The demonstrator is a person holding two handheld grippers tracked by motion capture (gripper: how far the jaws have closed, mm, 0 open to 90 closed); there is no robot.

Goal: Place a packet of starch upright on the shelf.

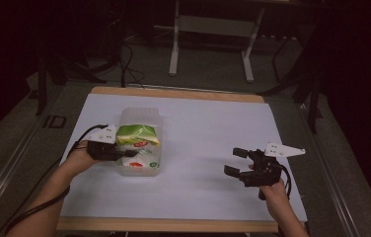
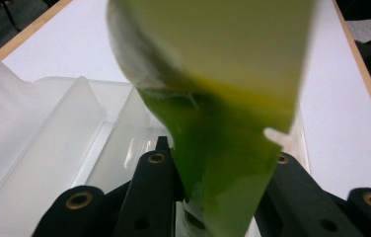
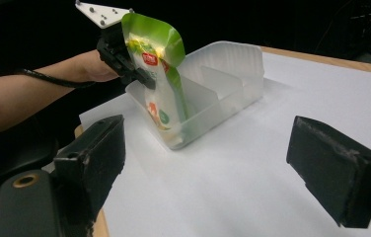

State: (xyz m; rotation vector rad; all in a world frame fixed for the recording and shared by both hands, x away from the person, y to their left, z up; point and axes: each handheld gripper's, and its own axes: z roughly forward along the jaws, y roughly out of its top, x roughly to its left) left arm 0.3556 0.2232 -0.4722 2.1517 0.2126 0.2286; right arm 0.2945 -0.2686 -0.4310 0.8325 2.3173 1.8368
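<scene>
A green and white snack pouch [image 1: 137, 140] stands with its lower end inside a clear plastic divided bin [image 1: 142, 118] on the white table. My left gripper [image 1: 124, 150] is shut on the pouch [image 2: 223, 148] near its middle, black jaws on either side of it. From the right gripper view the pouch [image 3: 159, 74] leans into the near compartment of the bin [image 3: 223, 84], with the left gripper [image 3: 134, 71] clamped on it. My right gripper [image 1: 233, 162] hovers over the table's right side, jaws wide apart and nothing between them [image 3: 208, 148].
The white table sheet [image 1: 203, 133] has a wooden edge [image 1: 173, 93] at the far side. Beyond it on the dark floor stands a metal frame [image 1: 213, 29] with cables. The bin's far compartment [image 2: 35, 148] holds nothing visible.
</scene>
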